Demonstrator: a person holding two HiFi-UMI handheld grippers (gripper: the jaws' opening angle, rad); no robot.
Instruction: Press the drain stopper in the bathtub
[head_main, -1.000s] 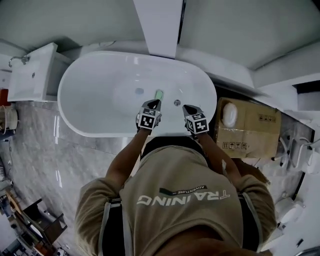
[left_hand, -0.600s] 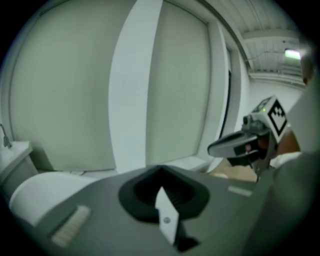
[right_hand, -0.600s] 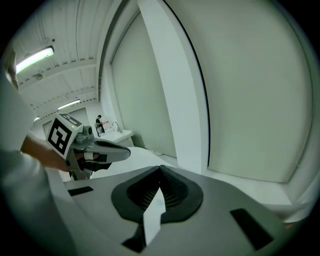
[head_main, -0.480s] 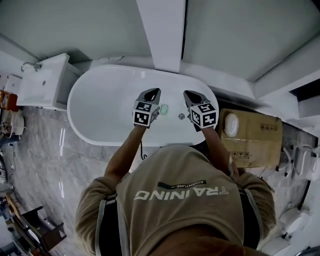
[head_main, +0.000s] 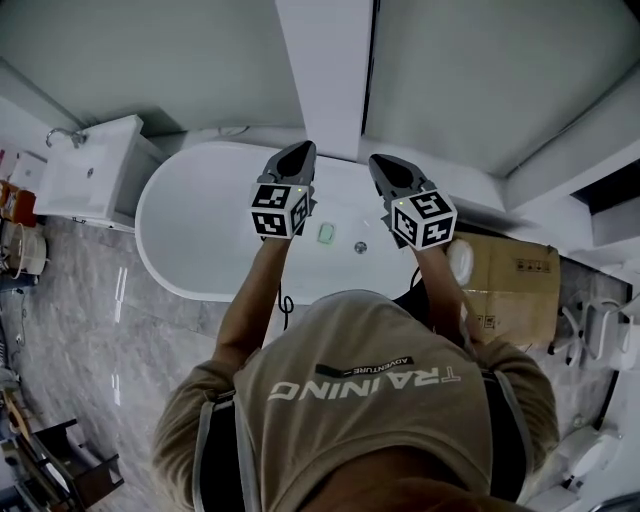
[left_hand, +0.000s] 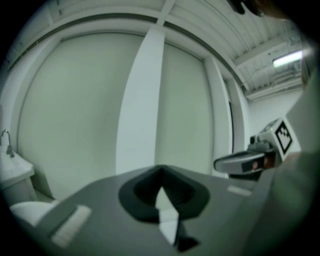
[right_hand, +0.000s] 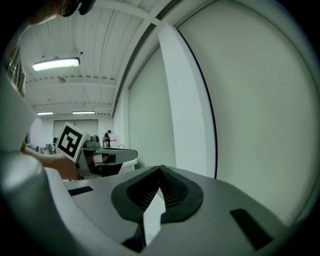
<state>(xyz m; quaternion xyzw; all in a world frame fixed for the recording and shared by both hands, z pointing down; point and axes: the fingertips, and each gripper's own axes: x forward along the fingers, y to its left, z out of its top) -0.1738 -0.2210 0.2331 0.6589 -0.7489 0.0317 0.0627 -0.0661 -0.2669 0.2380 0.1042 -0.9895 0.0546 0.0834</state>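
The white oval bathtub (head_main: 195, 235) lies below me in the head view. On its floor sit a small green object (head_main: 326, 232) and a small round metal fitting (head_main: 360, 247); I cannot tell which part is the drain stopper. Both grippers are held high above the tub, aimed at the wall. My left gripper (head_main: 296, 150) (left_hand: 161, 170) is shut with nothing in it. My right gripper (head_main: 383, 162) (right_hand: 161, 167) is shut and empty too. Each gripper view shows only the wall and the other gripper, not the tub.
A white pillar (head_main: 325, 70) runs down the wall behind the tub. A white sink (head_main: 85, 170) with a faucet (head_main: 62, 135) stands to the left. A cardboard box (head_main: 510, 275) sits to the right of the tub. Marble floor (head_main: 80, 300) surrounds it.
Both grippers have risen from just over the tub floor to high above it, now pointing at the wall. The green object and metal fitting are uncovered.
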